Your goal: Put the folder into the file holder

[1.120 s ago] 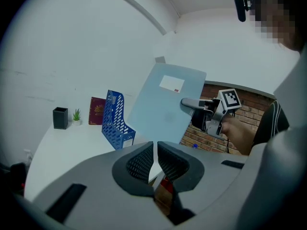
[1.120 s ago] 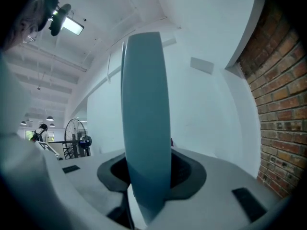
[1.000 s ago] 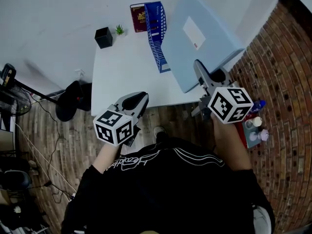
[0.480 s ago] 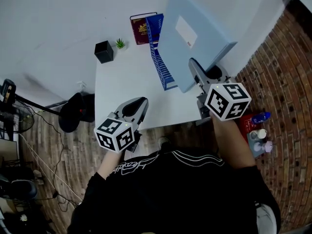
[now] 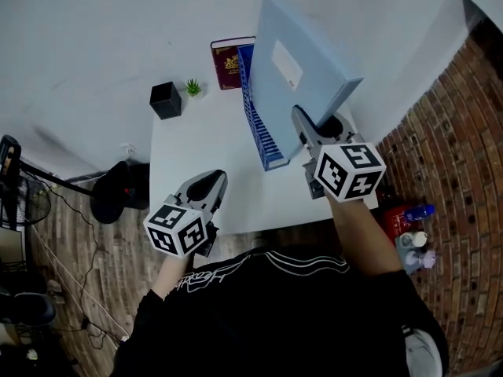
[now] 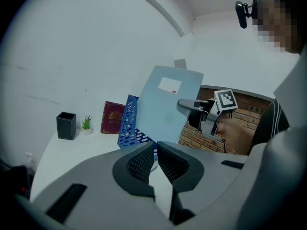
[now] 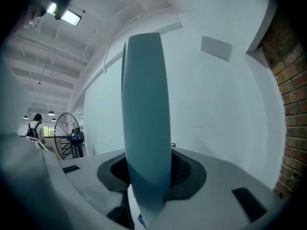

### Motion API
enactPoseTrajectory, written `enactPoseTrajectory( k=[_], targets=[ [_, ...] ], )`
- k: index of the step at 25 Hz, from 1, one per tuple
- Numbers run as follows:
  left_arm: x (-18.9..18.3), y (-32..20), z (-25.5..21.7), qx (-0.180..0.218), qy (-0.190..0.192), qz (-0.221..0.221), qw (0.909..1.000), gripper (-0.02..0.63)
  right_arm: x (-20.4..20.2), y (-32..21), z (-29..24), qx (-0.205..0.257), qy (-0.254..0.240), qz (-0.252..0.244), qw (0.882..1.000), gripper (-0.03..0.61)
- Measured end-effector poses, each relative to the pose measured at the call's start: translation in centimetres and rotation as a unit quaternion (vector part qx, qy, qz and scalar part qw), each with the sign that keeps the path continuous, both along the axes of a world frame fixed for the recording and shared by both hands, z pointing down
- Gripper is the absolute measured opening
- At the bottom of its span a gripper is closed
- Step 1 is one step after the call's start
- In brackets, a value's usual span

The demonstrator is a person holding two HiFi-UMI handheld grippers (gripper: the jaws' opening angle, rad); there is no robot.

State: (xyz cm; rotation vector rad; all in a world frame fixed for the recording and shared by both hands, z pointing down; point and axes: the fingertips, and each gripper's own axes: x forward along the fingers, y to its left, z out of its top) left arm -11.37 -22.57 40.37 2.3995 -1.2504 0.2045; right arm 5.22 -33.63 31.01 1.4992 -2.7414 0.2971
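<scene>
Right gripper clamped on the folder's near edge. Folder is raised and tilted over the file holder at the table's right side; can't tell if they touch. Left gripper jaws closed, empty, over the near table edge. Bare tabletop left of the holder. Pen cup, plant and book sit along the far edge.

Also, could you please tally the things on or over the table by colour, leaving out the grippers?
Blue: 2, the folder and the file holder
Dark red: 1, the book
Black: 1, the pen pot
Green: 1, the small plant
Total: 5
</scene>
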Motion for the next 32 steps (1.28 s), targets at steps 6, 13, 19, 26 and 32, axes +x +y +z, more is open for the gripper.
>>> enactPoseTrajectory(
  k=[6,13,19,26,32],
  targets=[
    [-0.3,-2.2,0.7,-0.006,0.003,-0.003,1.0,0.048,-0.3,-1.7,1.6,-0.008,0.006,0.002,1.0,0.155],
    [-0.5,-3.7,1.3,-0.01,-0.004,-0.007,0.9999,0.048,-0.5,-2.9,2.5,-0.007,0.002,-0.006,1.0,0.155],
    [-0.7,-4.6,1.8,-0.012,-0.005,-0.012,0.9998,0.048,-0.9,-3.6,2.4,0.002,-0.002,-0.012,1.0,0.155],
    [-1.1,-5.3,2.3,-0.014,-0.008,-0.012,0.9998,0.048,-1.3,-4.0,2.3,0.009,-0.001,-0.01,1.0,0.155],
    [-1.6,-5.4,2.2,-0.016,-0.004,-0.007,0.9998,0.048,-1.6,-3.5,2.2,0.007,0.002,-0.003,1.0,0.155]
  ],
)
